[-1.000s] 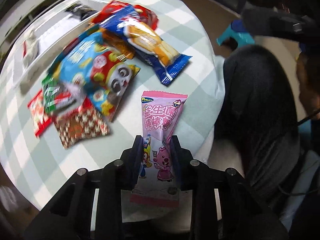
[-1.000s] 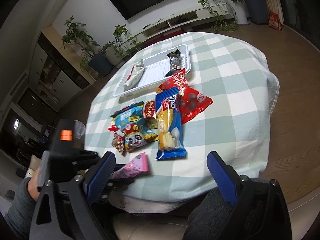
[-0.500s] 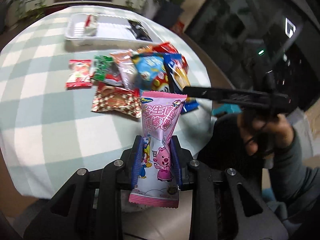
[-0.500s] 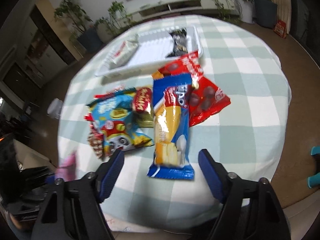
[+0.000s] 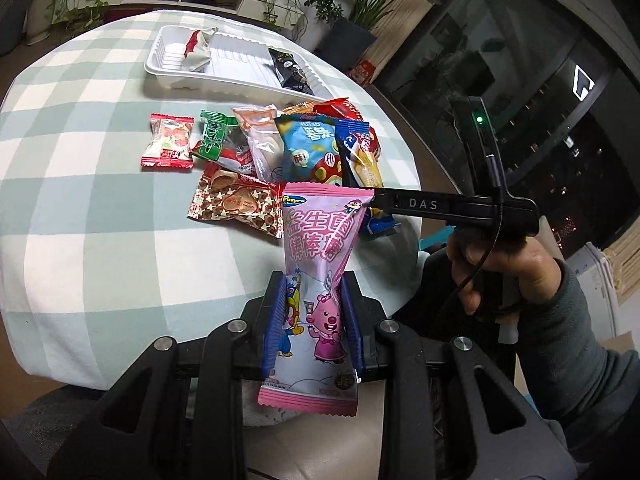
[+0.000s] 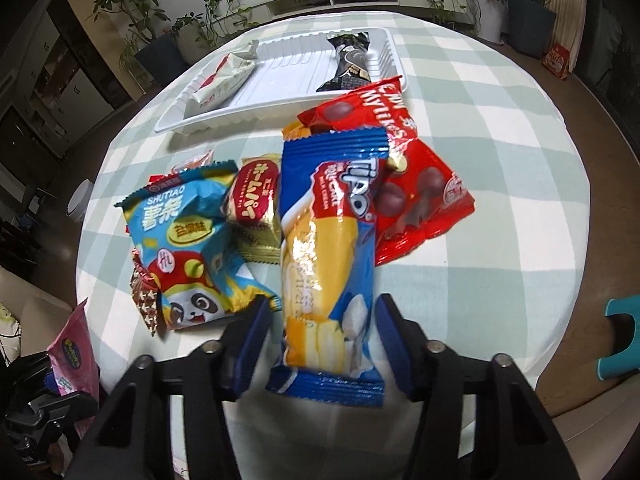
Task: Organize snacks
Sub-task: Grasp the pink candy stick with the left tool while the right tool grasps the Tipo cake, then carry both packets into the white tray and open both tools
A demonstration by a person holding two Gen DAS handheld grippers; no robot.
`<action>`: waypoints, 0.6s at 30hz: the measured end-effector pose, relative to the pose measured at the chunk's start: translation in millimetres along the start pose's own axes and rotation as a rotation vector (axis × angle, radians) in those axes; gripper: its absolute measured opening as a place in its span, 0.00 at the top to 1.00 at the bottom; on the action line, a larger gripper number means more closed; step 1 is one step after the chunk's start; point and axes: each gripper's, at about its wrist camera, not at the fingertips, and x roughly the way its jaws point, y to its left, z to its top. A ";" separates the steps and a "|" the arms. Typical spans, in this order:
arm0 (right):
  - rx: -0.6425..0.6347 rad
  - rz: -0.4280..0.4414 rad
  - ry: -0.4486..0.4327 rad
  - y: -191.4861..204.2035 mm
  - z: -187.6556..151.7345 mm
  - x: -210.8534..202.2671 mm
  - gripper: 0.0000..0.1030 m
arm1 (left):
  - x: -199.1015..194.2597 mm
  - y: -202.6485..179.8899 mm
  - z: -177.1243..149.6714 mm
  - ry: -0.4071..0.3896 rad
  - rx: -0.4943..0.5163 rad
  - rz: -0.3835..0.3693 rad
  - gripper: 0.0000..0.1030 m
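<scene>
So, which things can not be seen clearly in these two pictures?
- Left wrist view: the blue cake packet is half covered by the pink lollipop bag and the right gripper's bar; its lower end is hidden.
- Right wrist view: the star-patterned packet lies mostly under the panda chips bag.
- Right wrist view: the pink bag is cut off near the left edge.
- Both views: small print on the white packet in the tray is unreadable.

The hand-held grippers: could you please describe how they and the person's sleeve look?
Each hand-held gripper, left and right, has a black angular frame with silver bolts and ribbed blue pads. Side-on, the right one shows white "DAS" lettering, a green light and a thin black cable. The sleeve is grey-blue.
</scene>
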 end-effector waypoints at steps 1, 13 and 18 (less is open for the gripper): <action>0.002 -0.001 -0.003 -1.0 0.3 0.1 0.51 | -0.2 1.1 -0.4 0.000 -0.003 0.001 0.75; 0.015 0.033 -0.030 -1.9 -8.4 -12.9 0.70 | -7.7 4.8 -1.7 -0.022 -0.030 0.001 0.75; 0.037 0.077 -0.067 -5.2 -15.8 -32.3 0.70 | -11.8 6.9 -1.9 -0.033 -0.042 -0.005 0.75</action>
